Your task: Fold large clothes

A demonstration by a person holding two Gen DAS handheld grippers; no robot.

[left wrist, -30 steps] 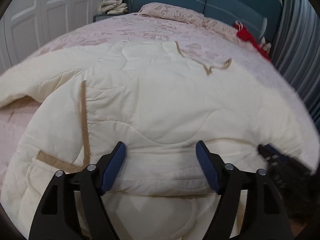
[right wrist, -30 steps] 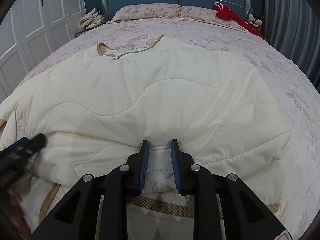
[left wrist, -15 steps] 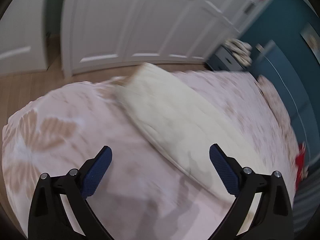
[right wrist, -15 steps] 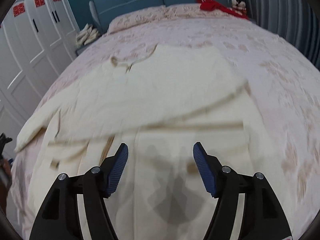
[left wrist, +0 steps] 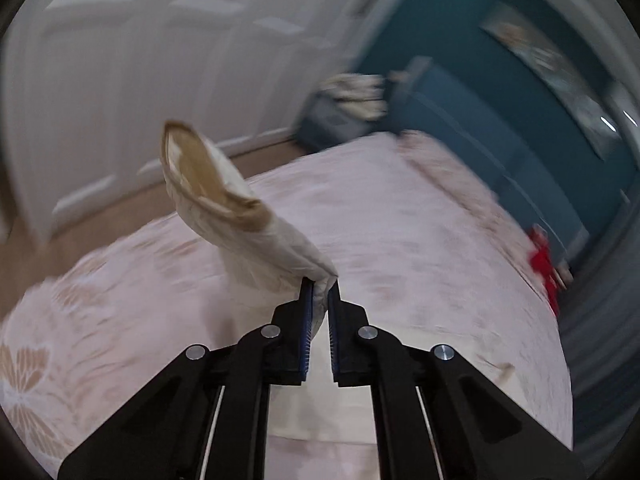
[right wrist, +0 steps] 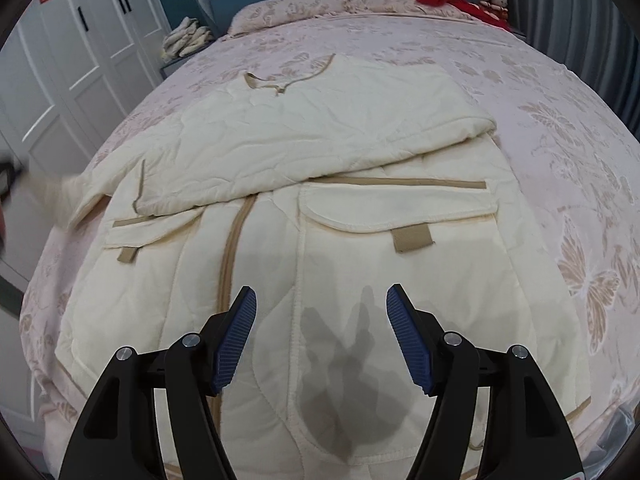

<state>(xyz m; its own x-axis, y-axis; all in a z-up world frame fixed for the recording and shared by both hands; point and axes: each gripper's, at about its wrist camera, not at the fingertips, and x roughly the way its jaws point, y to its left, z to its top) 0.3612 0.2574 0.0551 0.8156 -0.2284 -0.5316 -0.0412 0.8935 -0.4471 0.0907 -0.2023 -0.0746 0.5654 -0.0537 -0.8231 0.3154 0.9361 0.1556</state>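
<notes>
- Work item: a cream quilted coat (right wrist: 320, 208) with tan trim. It lies spread on the bed (right wrist: 560, 128), upper part toward the pillows, lower part with its two flap pockets toward the right wrist camera.
- Fold status: the upper part of the coat is creased and folded over; its edge runs across the garment just above the pocket flaps. No finished bundle is visible. Judgement: the task is at an early to middle stage.
- Left tongs (left wrist: 319, 292): clenched on a fold of cream fabric. From the grip a sleeve (left wrist: 248, 236) stands up and away above the bedspread, with its tan-lined cuff (left wrist: 200, 172) open toward the camera. The left view is blurred, so finer detail cannot be read.
- Right tongs (right wrist: 321, 336): released, jaws wide apart, holding nothing. They hover over the lower front panel, just right of the tan front placket (right wrist: 232, 252), and cast a shadow on the fabric.
- Step in hand (judgement): folding the left-side sleeve inward across the body of the coat.
- Next move (judgement): carry the sleeve over the coat body, lay it flat and in line with the folded upper part, then release the left tongs.
- Requirement: keep the cuff from curling under as the sleeve comes down.
- The right tongs are free to pin or smooth the lower panel so the coat does not slide on the bedspread.
- In the right view the sleeve region at the left edge is a blur; its exact lie there cannot be told.
</notes>
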